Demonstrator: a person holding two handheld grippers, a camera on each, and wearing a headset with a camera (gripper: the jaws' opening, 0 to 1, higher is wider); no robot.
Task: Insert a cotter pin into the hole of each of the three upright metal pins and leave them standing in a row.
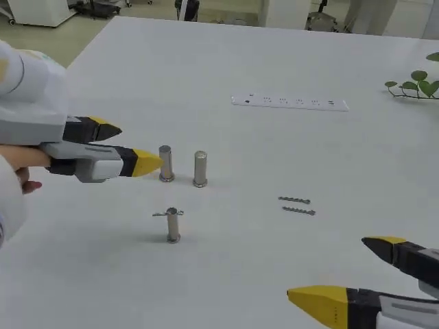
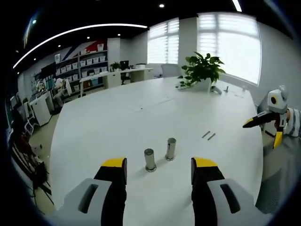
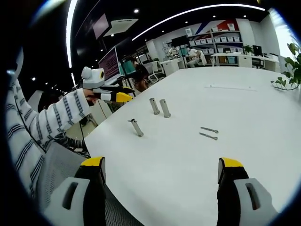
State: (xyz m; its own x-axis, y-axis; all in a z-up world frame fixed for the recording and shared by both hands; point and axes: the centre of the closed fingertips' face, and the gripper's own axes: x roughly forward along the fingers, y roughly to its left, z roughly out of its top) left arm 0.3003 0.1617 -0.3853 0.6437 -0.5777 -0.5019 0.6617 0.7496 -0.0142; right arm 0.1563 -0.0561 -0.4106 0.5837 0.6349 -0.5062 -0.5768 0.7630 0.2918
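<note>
Right gripper nearest the two thin silver cotter pins.
Pins lie flat ahead of its jaws, long axes crosswise; its jaws and left gripper's gape wide, empty.

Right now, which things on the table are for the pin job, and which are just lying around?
For the job:
two bare metal pins
one metal pin with a cotter pin through it
two loose cotter pins

Just lying about:
power strip
leafy plant
</note>
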